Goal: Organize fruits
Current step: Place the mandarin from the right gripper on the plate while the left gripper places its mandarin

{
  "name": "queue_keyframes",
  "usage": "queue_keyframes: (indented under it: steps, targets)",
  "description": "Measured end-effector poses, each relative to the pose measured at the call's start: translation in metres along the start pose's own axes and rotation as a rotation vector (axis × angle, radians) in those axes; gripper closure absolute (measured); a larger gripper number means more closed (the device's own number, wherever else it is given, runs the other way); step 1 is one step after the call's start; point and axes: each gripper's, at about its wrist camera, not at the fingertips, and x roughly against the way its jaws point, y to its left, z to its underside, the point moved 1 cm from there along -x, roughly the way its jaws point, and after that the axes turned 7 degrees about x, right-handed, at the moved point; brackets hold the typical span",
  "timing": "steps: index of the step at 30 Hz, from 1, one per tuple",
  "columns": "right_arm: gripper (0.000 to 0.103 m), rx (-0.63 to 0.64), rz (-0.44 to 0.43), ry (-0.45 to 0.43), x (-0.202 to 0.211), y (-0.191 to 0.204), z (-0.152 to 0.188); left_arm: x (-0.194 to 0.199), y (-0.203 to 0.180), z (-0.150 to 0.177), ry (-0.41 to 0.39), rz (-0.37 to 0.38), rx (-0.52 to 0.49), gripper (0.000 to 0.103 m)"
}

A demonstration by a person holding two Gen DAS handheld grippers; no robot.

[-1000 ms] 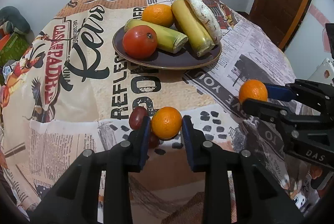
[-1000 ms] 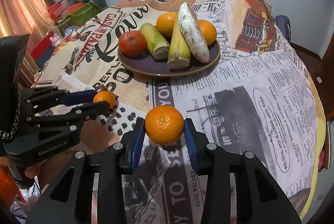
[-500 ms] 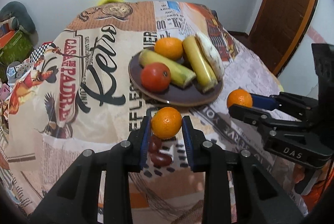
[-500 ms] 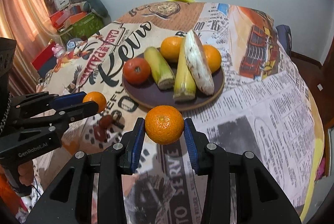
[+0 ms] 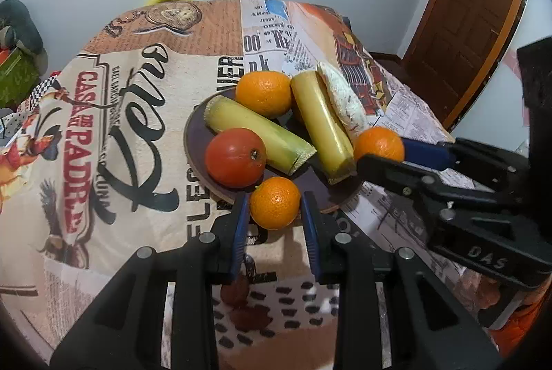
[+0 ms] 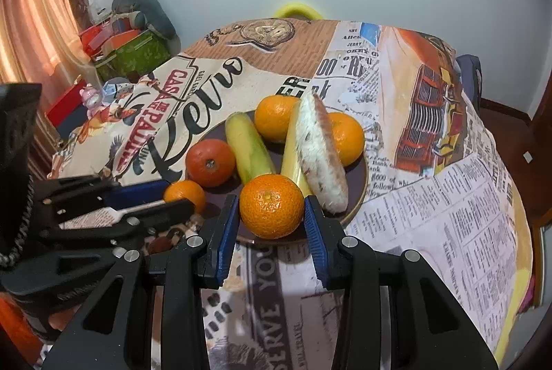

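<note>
Left hand-held gripper clamps a small orange btwn its blue pads, held at the near rim of the dark plate; right hand-held gripper likewise closed on a second orange, also over the plate's near edge, seen from the left wrist cam at the plate's right side. Plate sits on the table, covered w/ a newspaper-print cloth; on it: a red tomato-like fruit, two yellow-green cane-like pieces, a whitish speckled piece leaning on them, an orange at the back; another orange shows in the right wrist view behind the whitish piece. Two small dark-red fruits lie on the cloth below the left fingers.
</note>
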Motion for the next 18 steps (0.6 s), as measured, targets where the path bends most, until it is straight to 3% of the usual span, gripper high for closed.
queue_keyframes:
  steps: [10, 18]
  targets:
    - [0.068, 0.005, -0.019, -0.003, -0.006, -0.003, -0.004, -0.014, 0.003, -0.006, 0.015, -0.003, 0.013, 0.069]
    - [0.068, 0.015, -0.028, 0.000, -0.013, 0.001, -0.011, 0.002, 0.015, -0.002, -0.020, -0.032, 0.014, 0.068]
